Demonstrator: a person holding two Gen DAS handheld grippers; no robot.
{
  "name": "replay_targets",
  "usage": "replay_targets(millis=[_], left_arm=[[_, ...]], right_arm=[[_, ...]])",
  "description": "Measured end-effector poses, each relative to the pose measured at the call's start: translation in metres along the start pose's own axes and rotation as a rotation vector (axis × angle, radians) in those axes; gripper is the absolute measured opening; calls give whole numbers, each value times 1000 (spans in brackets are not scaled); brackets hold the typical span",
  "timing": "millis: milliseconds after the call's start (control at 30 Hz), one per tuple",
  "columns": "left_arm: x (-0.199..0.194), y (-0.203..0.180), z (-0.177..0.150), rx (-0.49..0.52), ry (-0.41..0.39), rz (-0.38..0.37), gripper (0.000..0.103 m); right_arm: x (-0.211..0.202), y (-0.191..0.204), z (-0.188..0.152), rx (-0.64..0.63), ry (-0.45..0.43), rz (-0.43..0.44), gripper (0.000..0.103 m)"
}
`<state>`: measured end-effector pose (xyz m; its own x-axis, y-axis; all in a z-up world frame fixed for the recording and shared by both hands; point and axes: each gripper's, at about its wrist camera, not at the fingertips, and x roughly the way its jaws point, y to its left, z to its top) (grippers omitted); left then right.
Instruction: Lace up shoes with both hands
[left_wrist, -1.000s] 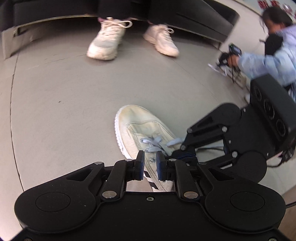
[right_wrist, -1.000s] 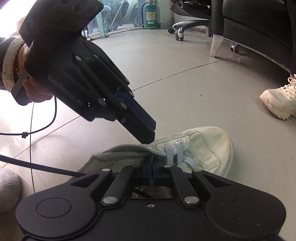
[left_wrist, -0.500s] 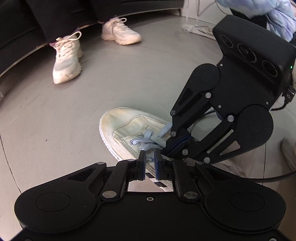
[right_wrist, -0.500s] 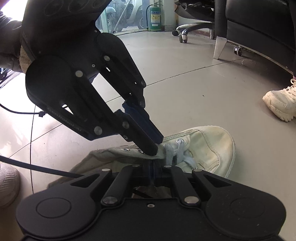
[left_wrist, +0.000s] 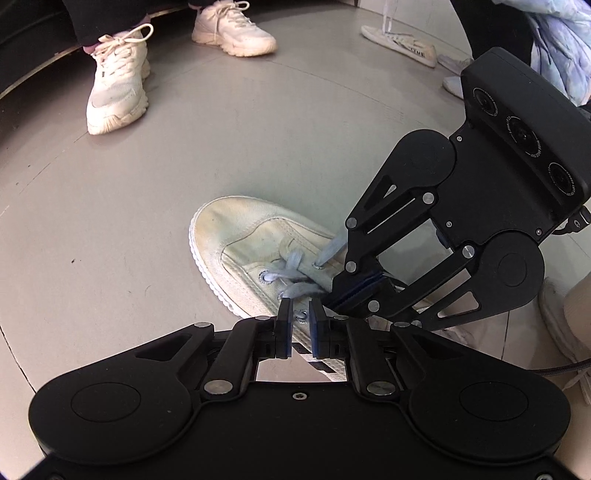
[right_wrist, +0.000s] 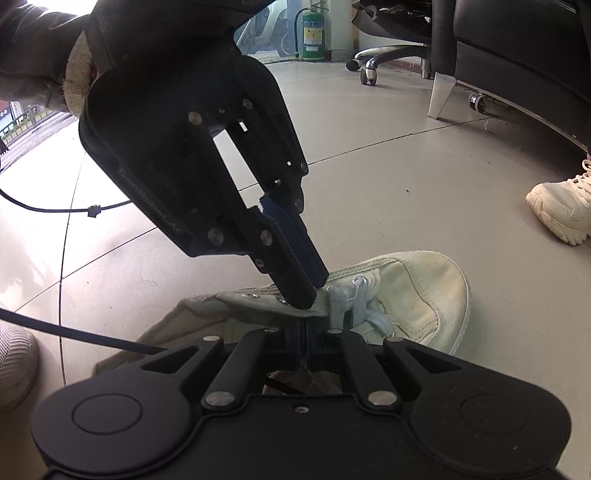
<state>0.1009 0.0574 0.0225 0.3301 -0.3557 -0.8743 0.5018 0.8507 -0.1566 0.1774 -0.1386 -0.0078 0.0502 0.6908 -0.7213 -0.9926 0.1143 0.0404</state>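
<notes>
A pale canvas shoe (left_wrist: 240, 229) (right_wrist: 424, 288) lies on the grey floor, its light-blue lace (left_wrist: 291, 266) (right_wrist: 340, 299) crossed through the front eyelets. My left gripper (left_wrist: 300, 314) (right_wrist: 310, 291) points steeply down at the eyelet flap. Its jaws are opening with a narrow gap, and an eyelet shows through the gap; nothing is pinched. My right gripper (left_wrist: 330, 293) (right_wrist: 303, 326) is shut at the other flap, where a strand of the lace runs into its tips. The two sets of tips nearly touch.
A seated person's white sneakers (left_wrist: 114, 85) (left_wrist: 236, 29) rest at the back, and another loose shoe (left_wrist: 399, 40) lies far right. A black sofa (right_wrist: 517, 55), a chair base (right_wrist: 388, 59) and a cable (right_wrist: 74, 210) ring the floor.
My left gripper has rolled and slid in over the eyelet flap, closer to the right gripper's tips, and its gap has narrowed a little. The right gripper and shoe have stayed put.
</notes>
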Motion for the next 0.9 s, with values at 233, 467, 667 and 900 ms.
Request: replay_targets(millis=[233, 467, 667, 900], left_arm=[[1, -3, 5, -8, 29, 17, 6], [-4, -18, -6, 46, -38, 91, 1], [-3, -45, -11, 195, -44, 215, 0], [-10, -24, -18, -4, -65, 179, 0]], right_arm=[[2, -1, 1, -1, -2, -1, 3], [1, -2, 1, -1, -5, -9, 3], [0, 1, 0, -5, -6, -16, 3], [-3, 2, -3, 17, -13, -17, 4]])
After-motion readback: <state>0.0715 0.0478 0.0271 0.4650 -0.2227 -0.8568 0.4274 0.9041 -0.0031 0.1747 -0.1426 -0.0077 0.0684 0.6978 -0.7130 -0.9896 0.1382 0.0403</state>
